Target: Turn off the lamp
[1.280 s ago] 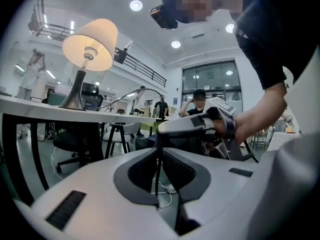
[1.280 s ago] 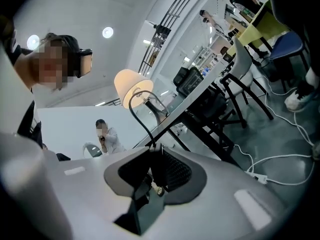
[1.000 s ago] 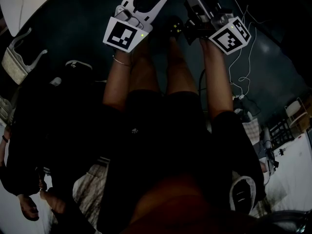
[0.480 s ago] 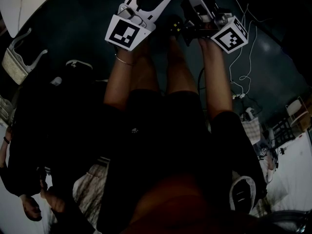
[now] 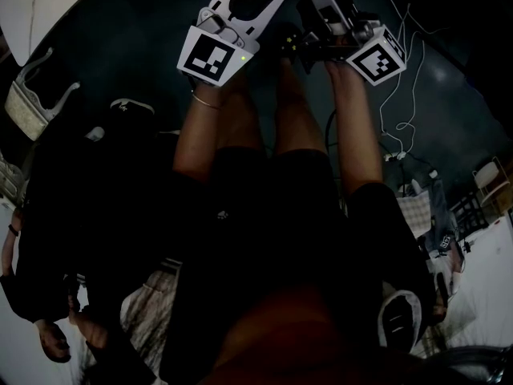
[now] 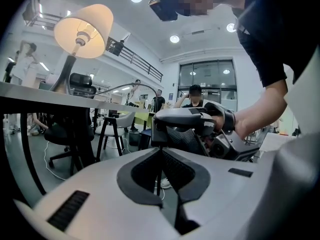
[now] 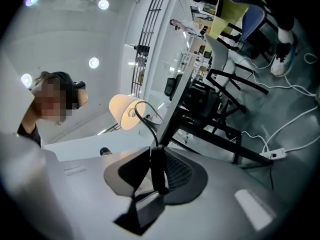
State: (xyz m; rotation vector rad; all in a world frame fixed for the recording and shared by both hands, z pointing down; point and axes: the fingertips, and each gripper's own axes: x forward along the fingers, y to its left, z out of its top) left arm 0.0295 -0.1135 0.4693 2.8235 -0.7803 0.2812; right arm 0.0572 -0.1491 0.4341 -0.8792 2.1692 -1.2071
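I clamp the inline switch (image 7: pixel 157 176) in the right gripper (image 7: pixel 155 156), long axis along the cord (image 7: pixel 143 127) toward the lamp (image 7: pixel 125 113); left gripper (image 6: pixel 160 151) pinches the cord alongside.

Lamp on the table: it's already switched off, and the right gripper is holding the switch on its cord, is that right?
Not quite. The lamp is lit, not off: its shade glows in the left gripper view. The rest stands: the right gripper holds the inline switch on the cord.
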